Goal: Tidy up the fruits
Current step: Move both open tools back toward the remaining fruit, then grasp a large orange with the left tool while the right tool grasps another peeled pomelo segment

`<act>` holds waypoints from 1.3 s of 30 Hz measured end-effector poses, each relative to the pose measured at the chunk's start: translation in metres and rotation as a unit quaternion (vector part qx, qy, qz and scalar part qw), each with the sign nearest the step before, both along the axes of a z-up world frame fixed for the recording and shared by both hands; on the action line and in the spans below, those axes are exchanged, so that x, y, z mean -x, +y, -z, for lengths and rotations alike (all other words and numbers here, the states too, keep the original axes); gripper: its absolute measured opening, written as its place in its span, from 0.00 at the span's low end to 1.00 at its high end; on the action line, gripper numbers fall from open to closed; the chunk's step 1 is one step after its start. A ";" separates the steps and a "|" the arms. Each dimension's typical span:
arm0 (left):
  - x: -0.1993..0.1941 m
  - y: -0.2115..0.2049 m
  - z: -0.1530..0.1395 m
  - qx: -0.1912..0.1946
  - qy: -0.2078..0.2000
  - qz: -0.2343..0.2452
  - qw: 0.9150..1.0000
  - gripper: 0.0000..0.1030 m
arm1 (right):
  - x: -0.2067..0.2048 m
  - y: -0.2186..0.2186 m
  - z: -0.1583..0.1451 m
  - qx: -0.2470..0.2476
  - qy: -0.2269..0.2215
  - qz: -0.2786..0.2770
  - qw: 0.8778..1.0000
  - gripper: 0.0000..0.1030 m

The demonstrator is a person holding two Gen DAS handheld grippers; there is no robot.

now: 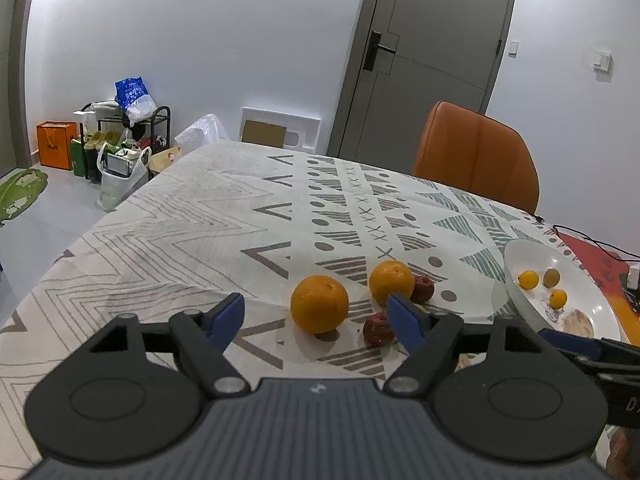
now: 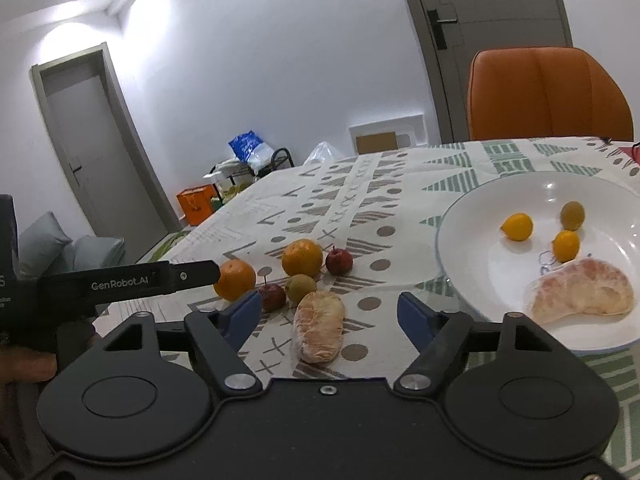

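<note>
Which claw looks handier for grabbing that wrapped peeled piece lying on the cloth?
Right. The right claw is open with the wrapped piece lying between its fingers, beside the plate; the left claw faces an orange.

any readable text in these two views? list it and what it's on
"GenRobot.AI": white print on the black side of the left gripper, seen in the right wrist view.
Orange box logo: too small to read.
Blue bag print: blurred.
Red mat markings: unreadable.

A table (image 2: pixel 400 184) wearing a patterned cloth is holding two oranges (image 2: pixel 302 258), two little red apples (image 2: pixel 339 261), a small green fruit (image 2: pixel 301 287), a wrapped peeled piece (image 2: pixel 319 326) and a white plate (image 2: pixel 472 248).
</note>
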State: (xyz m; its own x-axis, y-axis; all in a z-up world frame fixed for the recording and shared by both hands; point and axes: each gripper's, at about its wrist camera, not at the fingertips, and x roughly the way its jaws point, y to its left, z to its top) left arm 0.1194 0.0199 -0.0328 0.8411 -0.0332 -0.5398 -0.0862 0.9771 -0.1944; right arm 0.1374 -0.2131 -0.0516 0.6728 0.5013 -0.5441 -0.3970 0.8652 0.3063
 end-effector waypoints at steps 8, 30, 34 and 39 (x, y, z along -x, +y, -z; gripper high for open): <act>-0.011 0.003 0.008 0.011 0.007 0.002 1.000 0.67 | -0.011 0.013 0.012 0.013 0.024 -0.009 1.000 0.62; -0.030 0.007 0.021 0.031 0.023 0.012 0.999 0.37 | -0.024 0.037 0.025 0.042 0.045 -0.028 0.998 0.44; -0.025 0.009 0.017 0.026 0.021 0.008 0.999 0.37 | -0.022 0.040 0.025 0.052 0.036 -0.030 0.998 0.37; -0.017 0.010 0.008 0.019 0.012 0.003 1.000 0.37 | -0.019 0.040 0.024 0.046 0.034 -0.035 0.998 0.32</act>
State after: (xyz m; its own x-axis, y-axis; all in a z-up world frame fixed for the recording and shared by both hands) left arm 0.1366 0.0295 -0.0404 0.8273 -0.0593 -0.5586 -0.0851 0.9697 -0.2290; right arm 0.1564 -0.1729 -0.0755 0.5977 0.4921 -0.6330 -0.4382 0.8616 0.2560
